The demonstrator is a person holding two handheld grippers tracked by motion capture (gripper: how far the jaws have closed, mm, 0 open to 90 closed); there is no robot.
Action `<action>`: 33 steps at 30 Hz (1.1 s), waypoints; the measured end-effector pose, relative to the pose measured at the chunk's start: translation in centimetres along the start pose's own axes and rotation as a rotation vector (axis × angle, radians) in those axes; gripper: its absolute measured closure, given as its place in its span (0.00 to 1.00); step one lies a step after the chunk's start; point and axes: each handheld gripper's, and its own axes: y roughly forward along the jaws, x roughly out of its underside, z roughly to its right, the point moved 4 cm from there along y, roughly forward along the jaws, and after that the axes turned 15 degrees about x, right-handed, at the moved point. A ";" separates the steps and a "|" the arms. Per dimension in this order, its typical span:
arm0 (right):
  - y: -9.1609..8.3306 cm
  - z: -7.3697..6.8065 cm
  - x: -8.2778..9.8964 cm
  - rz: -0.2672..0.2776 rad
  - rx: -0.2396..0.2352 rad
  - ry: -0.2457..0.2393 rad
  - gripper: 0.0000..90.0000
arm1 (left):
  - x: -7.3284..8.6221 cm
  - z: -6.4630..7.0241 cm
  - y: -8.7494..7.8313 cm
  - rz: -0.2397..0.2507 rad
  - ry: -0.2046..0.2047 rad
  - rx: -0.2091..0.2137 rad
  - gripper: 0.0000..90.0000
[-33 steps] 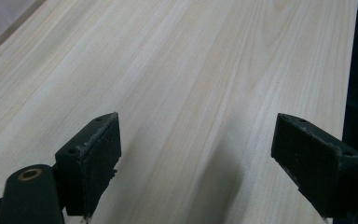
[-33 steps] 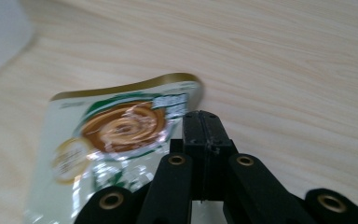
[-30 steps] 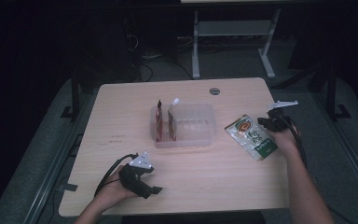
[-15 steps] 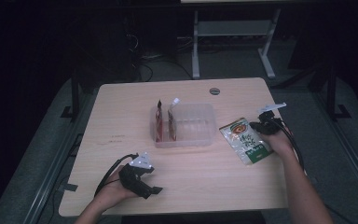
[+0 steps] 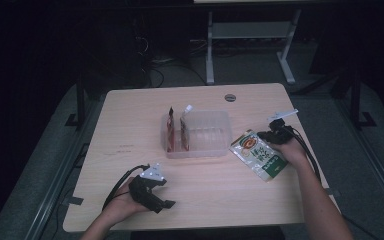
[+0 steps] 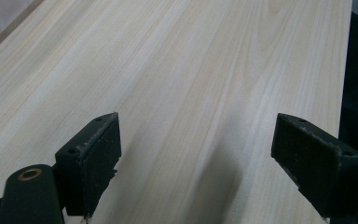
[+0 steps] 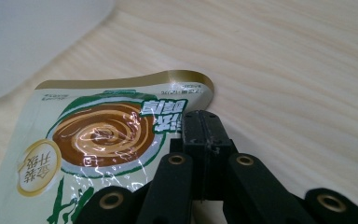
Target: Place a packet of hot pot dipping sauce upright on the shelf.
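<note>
Green packet [image 5: 259,155], right of the clear tub [image 5: 198,134], clamped at its edge in right gripper [image 7: 200,122] jaws for dragging; left gripper [image 6: 196,154] idle on the near surface [image 5: 130,125], jaws apart.

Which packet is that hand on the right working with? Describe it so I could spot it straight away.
Start at the clear plastic tub in the middle of the wooden table. Just right of it the packet lies flat, with the shut right gripper at its edge. It is green and white with a brown swirl picture, whereas the two sachets in the tub stand upright.
</note>
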 end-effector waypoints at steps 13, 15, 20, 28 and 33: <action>-1.1 -3.6 0.3 -0.012 -0.097 -0.134 1.00 | -0.5 0.3 0.5 0.004 0.009 0.013 0.17; -1.3 -4.4 0.4 -0.019 -0.112 -0.151 1.00 | -0.5 0.2 0.4 0.000 0.018 0.010 0.17; -2.0 -6.2 0.7 -0.022 -0.146 -0.202 1.00 | -0.6 0.2 0.4 0.006 0.015 0.011 0.17; -2.7 -9.8 0.8 -0.021 -0.220 -0.264 1.00 | -0.8 0.4 0.4 0.002 0.031 0.011 0.17; -2.9 -12.4 0.5 -0.013 -0.268 -0.320 1.00 | -0.8 0.4 0.4 0.001 0.034 0.013 0.17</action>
